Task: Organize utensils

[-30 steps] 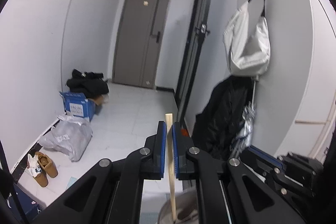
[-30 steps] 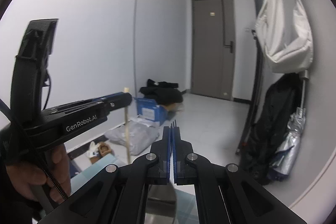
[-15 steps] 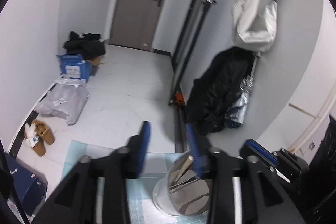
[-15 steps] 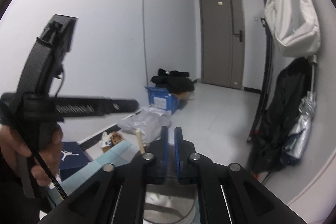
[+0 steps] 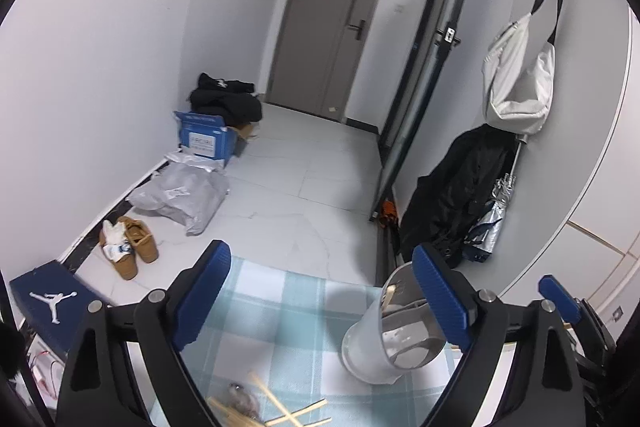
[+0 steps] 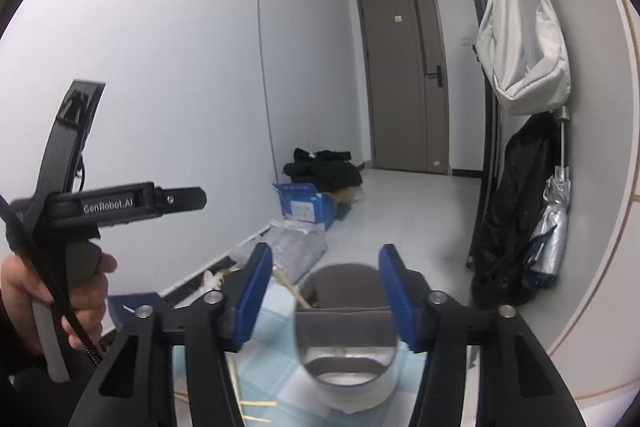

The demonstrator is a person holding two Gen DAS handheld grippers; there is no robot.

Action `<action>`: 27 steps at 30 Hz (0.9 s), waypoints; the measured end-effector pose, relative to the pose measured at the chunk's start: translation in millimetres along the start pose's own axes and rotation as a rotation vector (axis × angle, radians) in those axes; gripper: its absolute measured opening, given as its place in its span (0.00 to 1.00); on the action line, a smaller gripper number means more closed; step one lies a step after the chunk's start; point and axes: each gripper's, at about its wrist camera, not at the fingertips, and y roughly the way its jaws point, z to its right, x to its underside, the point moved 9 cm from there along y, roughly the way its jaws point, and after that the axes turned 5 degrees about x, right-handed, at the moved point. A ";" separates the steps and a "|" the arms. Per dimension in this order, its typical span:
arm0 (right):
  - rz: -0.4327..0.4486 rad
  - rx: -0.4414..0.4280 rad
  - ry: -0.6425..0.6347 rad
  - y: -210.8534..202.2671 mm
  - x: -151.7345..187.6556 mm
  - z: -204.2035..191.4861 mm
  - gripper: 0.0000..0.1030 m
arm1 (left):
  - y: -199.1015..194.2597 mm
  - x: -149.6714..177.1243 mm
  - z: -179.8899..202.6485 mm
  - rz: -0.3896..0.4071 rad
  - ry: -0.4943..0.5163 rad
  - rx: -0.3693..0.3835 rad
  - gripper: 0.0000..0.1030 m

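Partly hidden behind the opening, empty left hand-held gripper (image 5: 320, 279), the steel cup (image 5: 394, 339) holds chopsticks (image 5: 388, 297)

Glossy metal holder (image 6: 346, 343), wooden chopsticks (image 5: 280, 413)

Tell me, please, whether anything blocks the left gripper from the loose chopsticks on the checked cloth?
Nothing visible does. The left gripper, jaws opening and empty, hangs over the cloth; the chopsticks lie uncovered below it, and the metal holder stands off to the right.

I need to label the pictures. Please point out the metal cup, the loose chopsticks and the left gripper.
metal cup (image 5: 362, 341): left wrist view, its outer wall.
loose chopsticks (image 5: 296, 411): left wrist view, where the sticks cross.
left gripper (image 5: 320, 295): left wrist view, midway between fingertips.
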 end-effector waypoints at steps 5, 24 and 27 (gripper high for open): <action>0.018 -0.023 0.029 -16.8 2.5 -21.1 0.69 | -23.4 15.6 -8.2 0.011 0.012 -0.014 0.88; -0.132 -0.035 0.010 -9.7 88.6 -78.5 0.88 | -36.9 87.6 -76.8 -0.057 -0.070 -0.116 0.99; -0.184 -0.025 -0.002 -0.6 106.3 -84.3 0.88 | -32.8 96.9 -86.6 -0.094 -0.107 -0.091 0.99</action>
